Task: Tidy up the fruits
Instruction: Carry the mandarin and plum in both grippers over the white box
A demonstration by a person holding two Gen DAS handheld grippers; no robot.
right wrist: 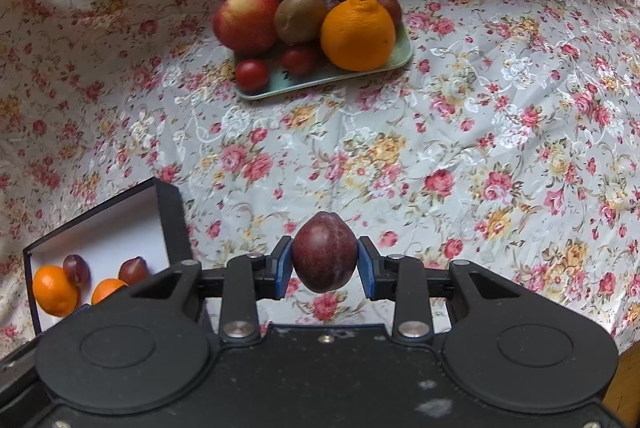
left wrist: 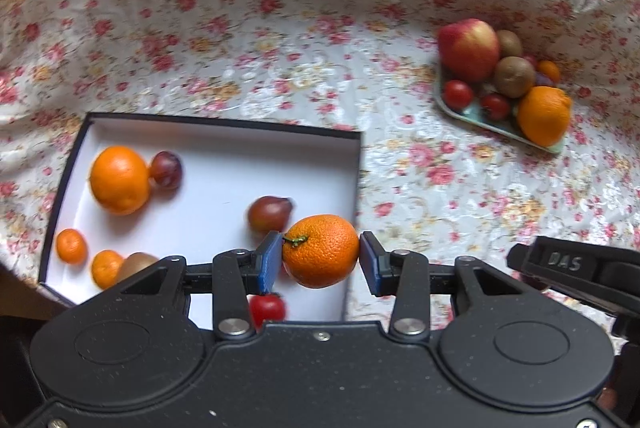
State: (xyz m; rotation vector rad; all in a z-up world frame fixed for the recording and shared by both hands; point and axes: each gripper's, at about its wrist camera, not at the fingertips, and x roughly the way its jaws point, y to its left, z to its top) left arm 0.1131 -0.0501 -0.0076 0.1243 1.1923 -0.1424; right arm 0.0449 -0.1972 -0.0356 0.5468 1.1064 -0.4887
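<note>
Left gripper (left wrist: 321,260): blue pads nearly closed around a mandarin (left wrist: 321,251), left pad touching, right pad just beside it, above the right edge of the white-lined box (left wrist: 224,164) holding oranges and plums. Right gripper (right wrist: 325,262): pads pressed on a dark plum (right wrist: 325,252), above floral cloth (right wrist: 460,132), tray (right wrist: 280,84) beyond.
</note>
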